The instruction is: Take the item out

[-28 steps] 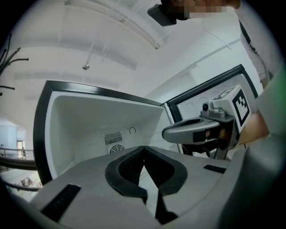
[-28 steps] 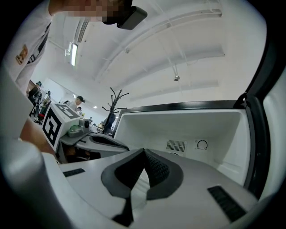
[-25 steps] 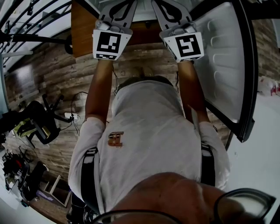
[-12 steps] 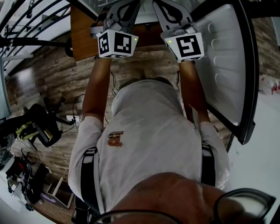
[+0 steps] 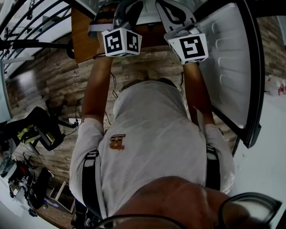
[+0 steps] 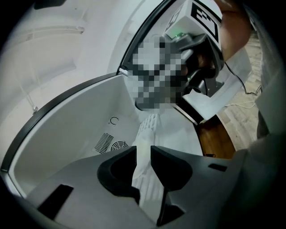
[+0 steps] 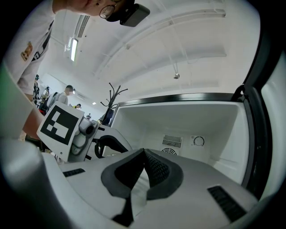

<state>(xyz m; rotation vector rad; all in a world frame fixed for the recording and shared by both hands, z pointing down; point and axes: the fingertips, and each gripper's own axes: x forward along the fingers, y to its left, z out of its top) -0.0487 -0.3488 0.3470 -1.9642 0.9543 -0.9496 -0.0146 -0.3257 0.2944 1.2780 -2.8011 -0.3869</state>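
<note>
Both grippers reach into an open white fridge compartment (image 7: pixel 210 120). In the left gripper view my left gripper (image 6: pixel 144 150) has a clear gap between its jaws, which are opening. A white, partly ribbed strip (image 6: pixel 149 127) shows in that gap, and the pads do not press on it. I cannot tell what it is. My right gripper (image 7: pixel 143 151) has its jaw tips meeting, with nothing clearly held. In the head view the left gripper (image 5: pixel 126 13) and the right gripper (image 5: pixel 176 13) sit side by side at the top, their tips cut off.
The fridge door (image 5: pixel 228 58) stands open at the right. A vent (image 7: pixel 172 141) and a dial (image 7: pixel 199 141) sit on the compartment's back wall. A brown wooden surface (image 5: pixel 85 36) lies at the left. Chairs and clutter (image 5: pixel 40 129) stand on the plank floor.
The left gripper has twisted about its axis, so its marker cube now shows two faces, and it has edged right. The right gripper has stayed put.
</note>
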